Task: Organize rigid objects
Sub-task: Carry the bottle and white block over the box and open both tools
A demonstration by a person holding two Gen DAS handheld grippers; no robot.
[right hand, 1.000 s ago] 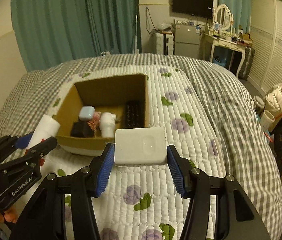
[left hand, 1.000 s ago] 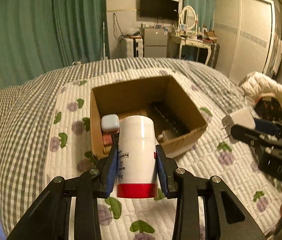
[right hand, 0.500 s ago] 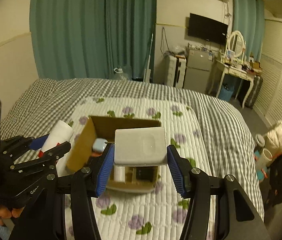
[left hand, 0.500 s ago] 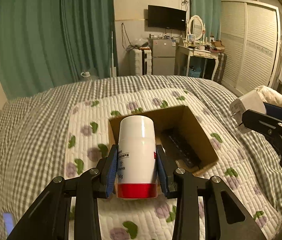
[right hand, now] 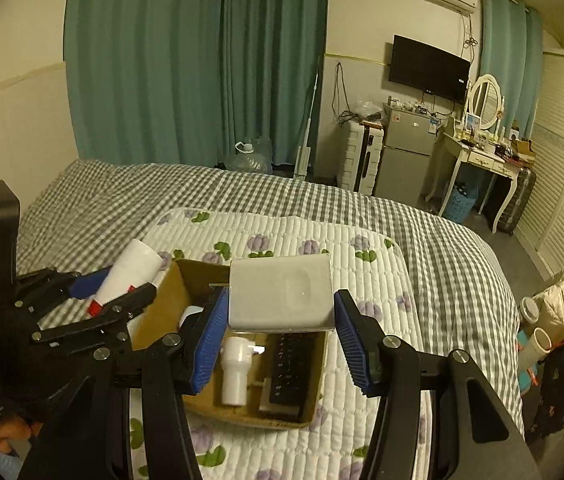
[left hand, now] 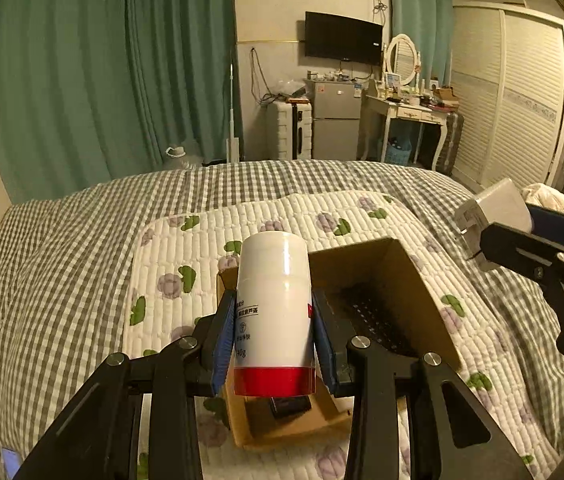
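left gripper (left hand: 274,344): clenched on the white cylindrical plastic bottle with a red cap (left hand: 273,316), above the near-left part of the open brown cardboard box (left hand: 422,292)
right gripper (right hand: 280,344): clamped on the white rectangular plastic charger block (right hand: 280,294), over the box
in the box: a black remote control (right hand: 290,372), a small white bottle (right hand: 235,372) (other items unclear)

Teal curtains (left hand: 114,68), wall-mounted TV (left hand: 343,39), white vanity (left hand: 410,110) (mirror on top), louvred wardrobe (left hand: 522,92).

White red-capped bottle (left hand: 272,312) and white plug adapter (right hand: 281,297), each clamped above the open cardboard box (right hand: 318,364).
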